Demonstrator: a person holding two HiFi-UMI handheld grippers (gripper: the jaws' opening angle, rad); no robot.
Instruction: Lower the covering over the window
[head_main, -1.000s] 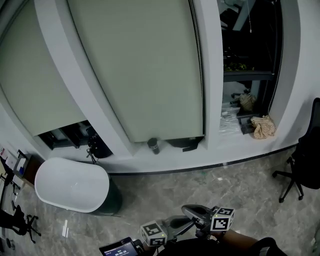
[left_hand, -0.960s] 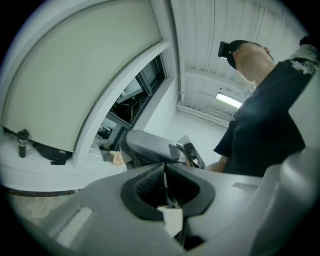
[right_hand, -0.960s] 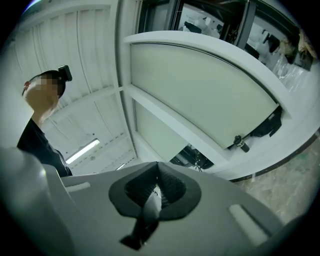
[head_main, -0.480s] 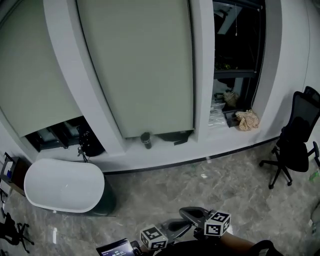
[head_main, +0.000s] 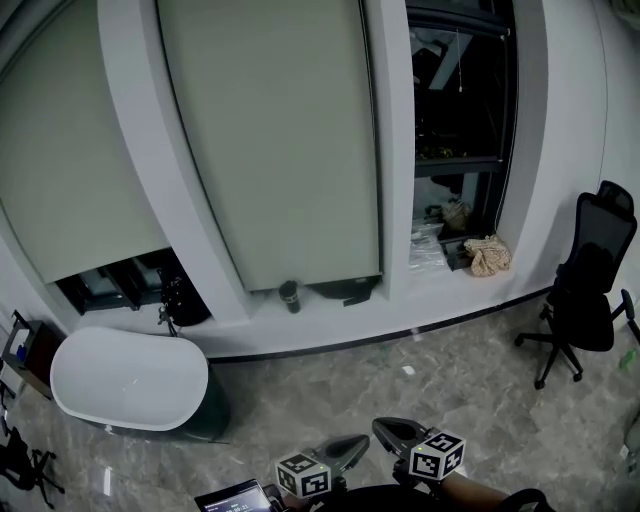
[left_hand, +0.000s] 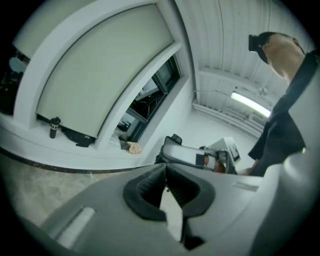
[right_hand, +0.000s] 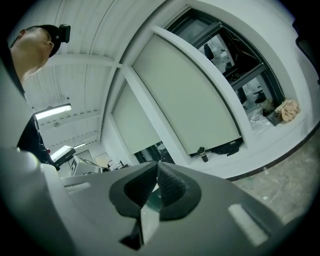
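Note:
Three window bays stand ahead. The pale roller blind (head_main: 270, 140) over the middle bay hangs down almost to the sill, and the left blind (head_main: 70, 160) stops a little higher. The right window (head_main: 455, 110) is dark and uncovered; it also shows in the right gripper view as the uncovered window (right_hand: 225, 45) beside the middle blind (right_hand: 192, 95). Both grippers sit at the bottom of the head view, far from the windows. My left gripper (head_main: 345, 450) is shut and empty, its jaws meeting (left_hand: 166, 167). My right gripper (head_main: 395, 432) is shut on nothing too (right_hand: 157, 167).
A white oval table (head_main: 130, 378) stands at the left on the marble floor. A black office chair (head_main: 585, 290) is at the right. On the sill are a dark bottle (head_main: 289, 296) and a beige bundle (head_main: 487, 257). A small screen (head_main: 235, 497) is at the bottom edge.
The view has swung to the right: the uncovered window and the office chair have come further into the picture. Both grippers stay low in the frame, shut, and have shifted slightly.

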